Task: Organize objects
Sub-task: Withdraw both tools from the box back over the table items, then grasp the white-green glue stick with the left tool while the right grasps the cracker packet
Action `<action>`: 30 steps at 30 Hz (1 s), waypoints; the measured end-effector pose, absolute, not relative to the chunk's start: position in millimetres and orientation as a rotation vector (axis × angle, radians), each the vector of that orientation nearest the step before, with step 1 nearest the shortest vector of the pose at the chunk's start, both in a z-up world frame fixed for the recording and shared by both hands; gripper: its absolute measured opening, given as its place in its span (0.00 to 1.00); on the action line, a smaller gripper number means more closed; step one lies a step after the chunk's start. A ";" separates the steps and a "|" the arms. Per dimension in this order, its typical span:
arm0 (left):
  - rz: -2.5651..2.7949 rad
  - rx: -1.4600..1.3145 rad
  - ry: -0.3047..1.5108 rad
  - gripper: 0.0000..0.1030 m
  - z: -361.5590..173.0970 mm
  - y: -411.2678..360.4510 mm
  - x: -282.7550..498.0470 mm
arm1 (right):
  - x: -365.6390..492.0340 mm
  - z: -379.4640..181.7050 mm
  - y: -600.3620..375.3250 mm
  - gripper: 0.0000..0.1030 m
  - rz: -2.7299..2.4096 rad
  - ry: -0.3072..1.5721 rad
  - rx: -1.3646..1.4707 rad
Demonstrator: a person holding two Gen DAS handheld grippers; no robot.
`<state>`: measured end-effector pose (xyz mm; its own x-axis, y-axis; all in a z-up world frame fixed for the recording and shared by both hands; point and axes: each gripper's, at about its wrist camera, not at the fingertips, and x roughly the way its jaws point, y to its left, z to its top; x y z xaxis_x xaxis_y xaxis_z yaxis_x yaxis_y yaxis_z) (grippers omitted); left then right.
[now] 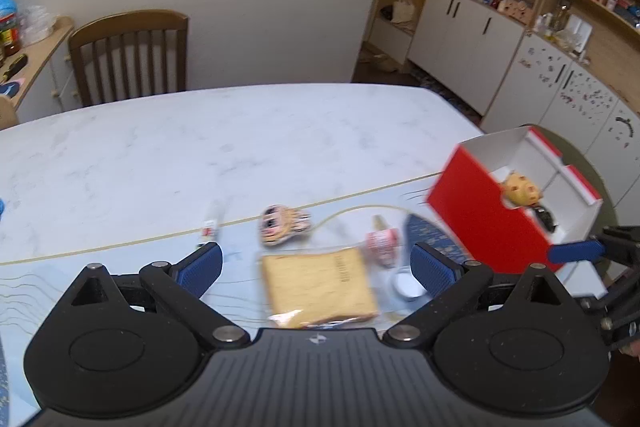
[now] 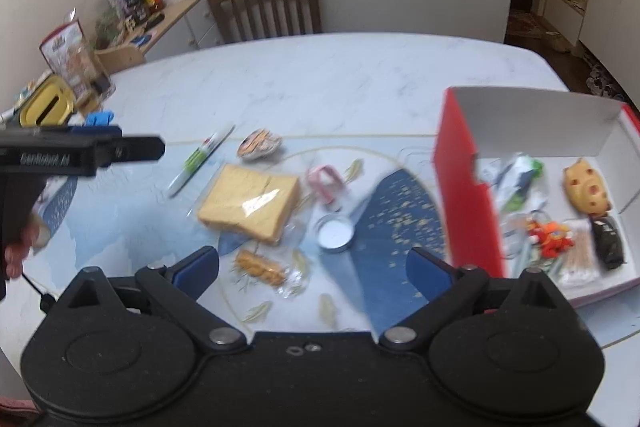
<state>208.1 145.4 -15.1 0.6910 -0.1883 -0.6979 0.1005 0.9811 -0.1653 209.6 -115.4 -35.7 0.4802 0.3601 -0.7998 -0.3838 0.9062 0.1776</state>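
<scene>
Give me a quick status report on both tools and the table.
Left tool open, empty, above bagged bread. Right tool open, empty, over wrapped snack. Red box part-filled at right. Nothing blocking.

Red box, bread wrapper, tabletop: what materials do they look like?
Red box: likely cardboard, matte red outside, plain white inside, thin folded walls with a cut notch. Wrapper around the bread slice: clear plastic film, glossy; a white glare patch shows on it. Table: pale, grey-veined marble look, smooth; whether stone or laminate cannot be told.
</scene>
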 end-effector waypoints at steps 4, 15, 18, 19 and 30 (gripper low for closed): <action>-0.103 -0.083 0.799 0.99 -31.9 169.2 216.0 | 207.8 -51.4 -94.4 0.97 0.457 0.997 -0.041; -0.049 -0.058 0.864 0.99 -79.6 214.7 247.5 | 212.9 -91.5 -45.2 0.97 0.427 1.039 -0.090; -0.041 -0.037 0.870 1.00 -90.9 217.6 256.7 | 217.1 -100.7 -38.7 0.97 0.402 1.060 -0.069; -0.038 -0.027 0.874 1.00 -94.6 217.4 259.8 | 218.5 -102.6 -37.1 0.97 0.392 1.062 -0.063; -0.085 0.024 0.901 0.99 -120.9 206.1 288.2 | 232.6 -128.9 -21.4 0.89 0.291 1.146 -0.020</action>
<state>288.2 206.1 -120.9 0.6174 -0.0641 -0.7840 0.0839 0.9964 -0.0154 232.6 -21.4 -128.9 0.3786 0.2177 -0.8996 -0.2378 0.9622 0.1327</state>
